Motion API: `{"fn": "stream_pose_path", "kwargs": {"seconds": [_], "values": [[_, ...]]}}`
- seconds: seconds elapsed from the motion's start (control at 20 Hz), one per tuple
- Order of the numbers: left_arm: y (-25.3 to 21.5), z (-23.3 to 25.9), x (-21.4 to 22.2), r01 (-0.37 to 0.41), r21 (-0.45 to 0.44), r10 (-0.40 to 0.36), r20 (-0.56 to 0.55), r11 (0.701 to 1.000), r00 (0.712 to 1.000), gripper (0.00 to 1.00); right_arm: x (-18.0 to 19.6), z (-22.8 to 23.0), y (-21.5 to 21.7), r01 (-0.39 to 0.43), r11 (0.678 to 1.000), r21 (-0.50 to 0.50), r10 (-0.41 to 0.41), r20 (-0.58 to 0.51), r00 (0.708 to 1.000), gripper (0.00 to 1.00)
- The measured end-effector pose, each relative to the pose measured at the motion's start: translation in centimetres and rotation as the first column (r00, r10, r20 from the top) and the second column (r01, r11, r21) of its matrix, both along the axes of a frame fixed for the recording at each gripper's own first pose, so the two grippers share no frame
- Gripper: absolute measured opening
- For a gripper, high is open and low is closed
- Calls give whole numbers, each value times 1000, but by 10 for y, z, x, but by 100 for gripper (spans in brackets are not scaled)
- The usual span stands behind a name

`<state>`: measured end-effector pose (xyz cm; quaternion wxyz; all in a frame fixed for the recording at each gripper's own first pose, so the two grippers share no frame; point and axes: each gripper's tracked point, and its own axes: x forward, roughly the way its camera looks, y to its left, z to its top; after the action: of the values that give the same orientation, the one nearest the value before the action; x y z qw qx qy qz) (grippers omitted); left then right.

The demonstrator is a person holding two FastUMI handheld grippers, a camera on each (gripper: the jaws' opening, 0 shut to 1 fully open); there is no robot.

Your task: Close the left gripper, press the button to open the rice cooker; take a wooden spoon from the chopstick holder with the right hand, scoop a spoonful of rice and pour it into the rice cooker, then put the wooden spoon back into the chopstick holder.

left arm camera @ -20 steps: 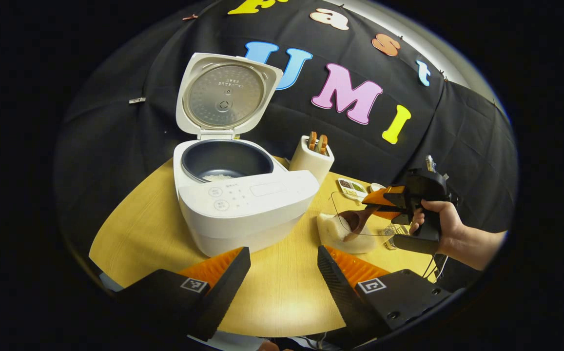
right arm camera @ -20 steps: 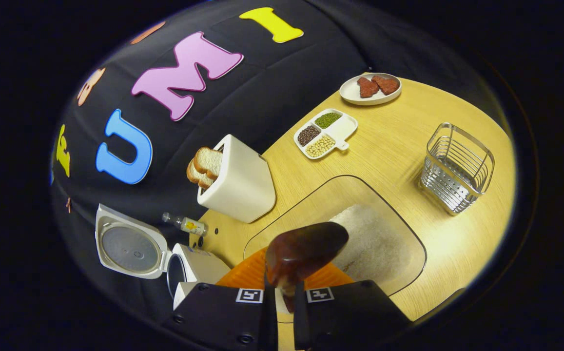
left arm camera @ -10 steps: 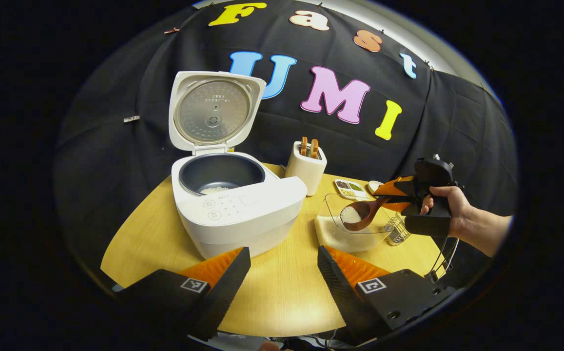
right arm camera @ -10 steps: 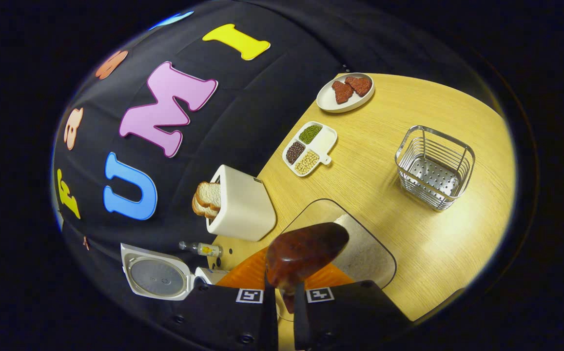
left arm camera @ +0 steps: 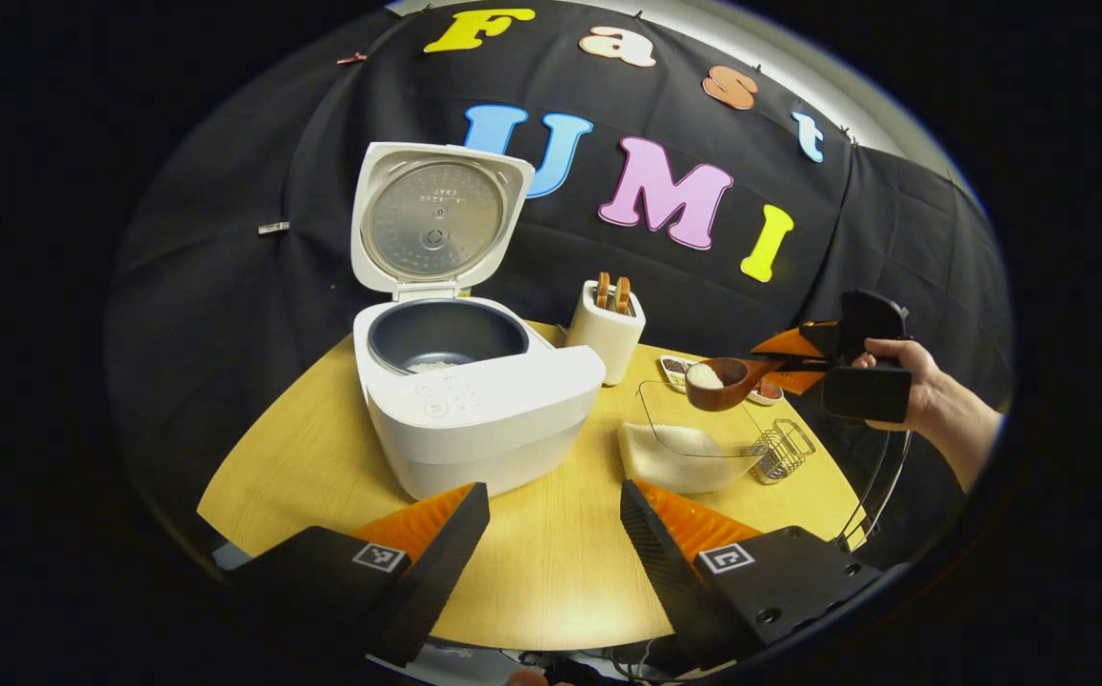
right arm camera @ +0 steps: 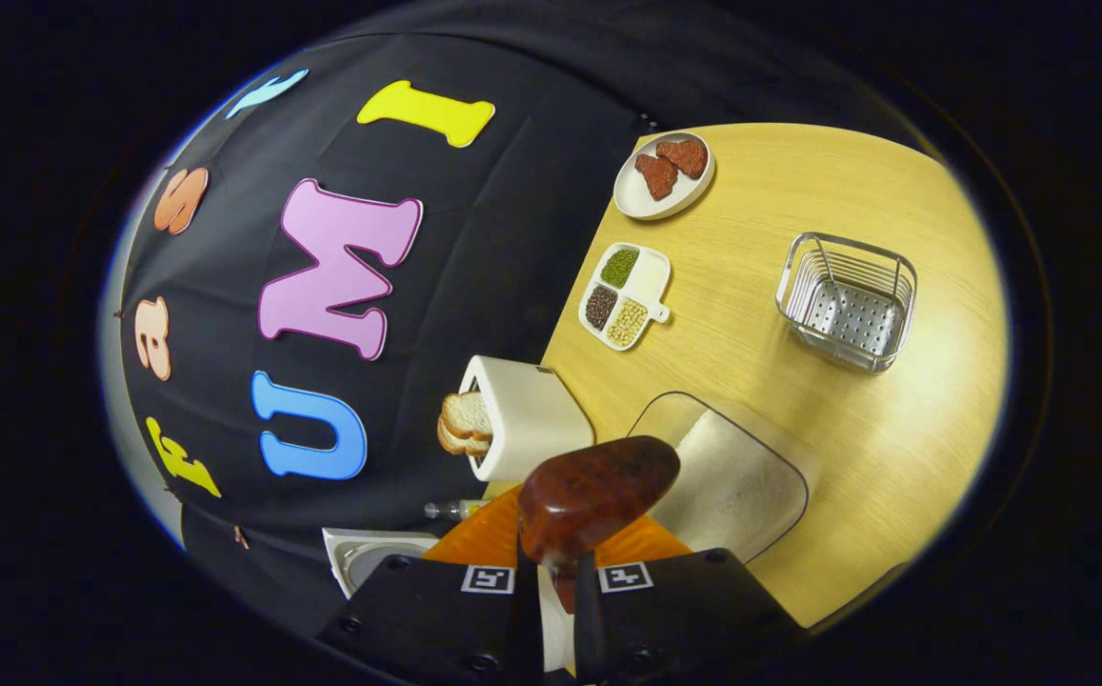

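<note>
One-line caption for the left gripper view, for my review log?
Right gripper holds a wooden spoon of rice above the clear rice container, beside the open rice cooker.

Each set of tongs is a black, boxy body with blocky angular housings: the left tongs (left arm camera: 555, 534) carry a small square black-and-white marker and round screws on each housing. The right tongs (right arm camera: 551, 572) show the same paired markers. A bare hand (left arm camera: 922, 395) grips a black handle; thin cables hang below it.
</note>
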<state>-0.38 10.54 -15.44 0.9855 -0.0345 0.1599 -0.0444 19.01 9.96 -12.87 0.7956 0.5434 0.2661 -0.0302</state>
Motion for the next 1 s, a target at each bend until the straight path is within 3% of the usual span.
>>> {"fn": "stream_pose_path", "kwargs": {"seconds": [0.35, 1.0], "values": [[10, 4, -9, -36, -33, 37, 18, 999, 999, 96, 3, 46, 53, -84, 994, 77, 78, 69, 995, 17], [59, 3, -25, -163, -96, 166, 20, 982, 986, 96, 19, 81, 197, -286, 958, 15, 281, 152, 948, 17]]}}
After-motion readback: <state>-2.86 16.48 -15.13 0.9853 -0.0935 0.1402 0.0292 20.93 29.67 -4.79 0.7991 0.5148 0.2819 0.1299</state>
